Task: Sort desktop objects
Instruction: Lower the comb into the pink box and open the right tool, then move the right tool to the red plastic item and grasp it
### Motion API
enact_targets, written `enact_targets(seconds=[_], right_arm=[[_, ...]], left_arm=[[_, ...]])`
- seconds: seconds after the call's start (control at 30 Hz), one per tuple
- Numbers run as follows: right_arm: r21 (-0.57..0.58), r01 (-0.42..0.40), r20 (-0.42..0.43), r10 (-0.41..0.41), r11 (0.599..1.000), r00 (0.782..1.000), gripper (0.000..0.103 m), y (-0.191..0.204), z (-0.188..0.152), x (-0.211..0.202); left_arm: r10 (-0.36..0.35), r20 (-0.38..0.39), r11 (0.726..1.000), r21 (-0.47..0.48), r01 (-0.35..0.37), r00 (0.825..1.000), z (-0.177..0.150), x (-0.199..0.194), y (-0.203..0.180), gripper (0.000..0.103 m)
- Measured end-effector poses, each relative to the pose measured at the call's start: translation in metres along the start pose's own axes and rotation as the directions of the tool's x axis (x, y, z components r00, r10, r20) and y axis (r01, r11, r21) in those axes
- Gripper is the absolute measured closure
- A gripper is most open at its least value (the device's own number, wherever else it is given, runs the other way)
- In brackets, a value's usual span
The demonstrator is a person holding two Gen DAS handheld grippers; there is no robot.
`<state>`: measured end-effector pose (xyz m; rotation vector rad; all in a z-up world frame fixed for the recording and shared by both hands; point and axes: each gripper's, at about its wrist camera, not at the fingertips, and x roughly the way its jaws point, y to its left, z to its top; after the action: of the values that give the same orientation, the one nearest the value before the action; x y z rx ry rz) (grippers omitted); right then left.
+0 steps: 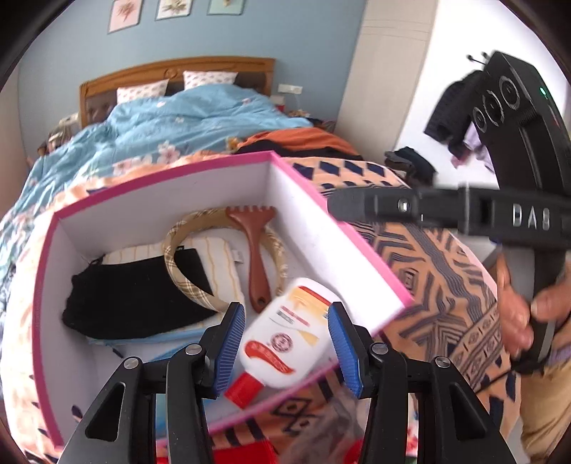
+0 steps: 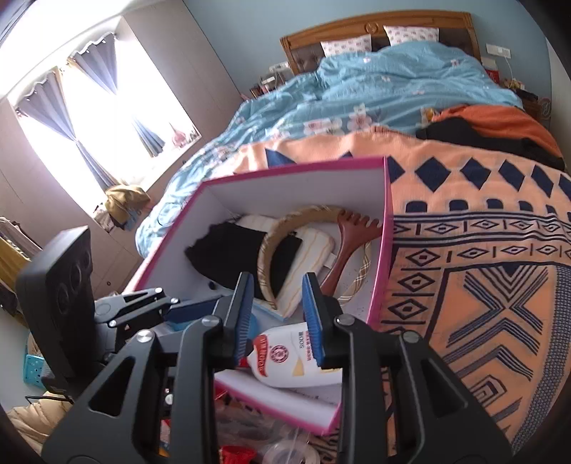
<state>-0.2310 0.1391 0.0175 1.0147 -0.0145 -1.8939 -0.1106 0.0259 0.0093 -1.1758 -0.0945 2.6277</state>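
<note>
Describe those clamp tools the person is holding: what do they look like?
Each gripper is black plastic, with two angular arms with cut-out slots and silver pivot bolts. The jaws carry ribbed blue pads. Seen from the side, the right one bears raised letters "DAB" and a black block with three round lenses and a green light.

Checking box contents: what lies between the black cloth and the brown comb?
The plaid headband over a striped cream cloth, between black cloth and brown comb; left wrist view.

Blue floral duvet (image 2: 374,85) on wooden-headboard bed (image 2: 378,26) (curtained window (image 2: 89,107) alongside), orange patterned blanket (image 2: 481,250)
</note>
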Motion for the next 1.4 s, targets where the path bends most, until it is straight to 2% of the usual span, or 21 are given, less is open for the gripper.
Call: enact_targets(seconds=[0.07, 0.2, 0.27, 0.37, 0.47, 0.57, 0.8, 1.0, 1.2, 1.4], right_arm=[[-0.013, -0.016, 0.019, 0.016, 1.0, 1.0, 0.072, 0.006, -0.002, -0.013], [-0.054, -0.032, 0.035, 0.034, 0.998, 0.999, 0.07, 0.019, -0.014, -0.037], [-0.083, -0.04, 0.031, 0.043, 0.996, 0.999, 0.07, 0.028, -0.024, -0.048], [-0.119, -0.044, 0.011, 0.045, 0.992, 0.999, 0.07, 0.035, -0.039, -0.058], [-0.151, -0.04, -0.021, 0.037, 0.988, 0.999, 0.07, 0.041, -0.058, -0.064], [-0.165, -0.035, -0.059, 0.026, 0.986, 0.998, 0.07, 0.04, -0.077, -0.067], [-0.166, -0.026, -0.172, -0.003, 0.986, 0.985, 0.07, 0.034, -0.119, -0.051], [-0.187, -0.05, -0.271, -0.003, 0.981, 0.963, 0.07, 0.038, -0.147, -0.028], [-0.212, -0.059, -0.344, -0.018, 0.975, 0.939, 0.07, 0.04, -0.16, -0.011], [-0.214, -0.061, -0.386, -0.027, 0.975, 0.922, 0.07, 0.039, -0.164, -0.002]], left_arm=[[-0.029, -0.003, 0.999, 0.012, 0.029, 1.0, -0.007, -0.007, -0.006, 0.049], [-0.059, -0.017, 0.997, 0.039, 0.06, 0.998, -0.023, -0.018, -0.018, 0.048], [-0.022, 0.01, 0.997, 0.075, 0.021, 1.0, -0.031, -0.025, -0.026, 0.044], [-0.059, -0.013, 0.994, 0.086, 0.059, 0.998, -0.044, -0.031, -0.034, 0.044], [-0.045, -0.014, 0.991, 0.126, 0.046, 0.999, -0.058, -0.037, -0.043, 0.044], [-0.065, -0.043, 0.989, 0.13, 0.07, 0.997, -0.07, -0.036, -0.047, 0.044], [-0.067, -0.096, 0.989, 0.121, 0.079, 0.993, -0.096, -0.027, -0.053, 0.044], [-0.058, -0.13, 0.989, 0.125, 0.075, 0.99, -0.115, -0.022, -0.058, 0.044], [-0.01, -0.156, 0.987, 0.155, 0.034, 0.988, -0.127, -0.019, -0.061, 0.044], [-0.02, -0.157, 0.987, 0.152, 0.044, 0.987, -0.13, -0.022, -0.056, 0.043]])
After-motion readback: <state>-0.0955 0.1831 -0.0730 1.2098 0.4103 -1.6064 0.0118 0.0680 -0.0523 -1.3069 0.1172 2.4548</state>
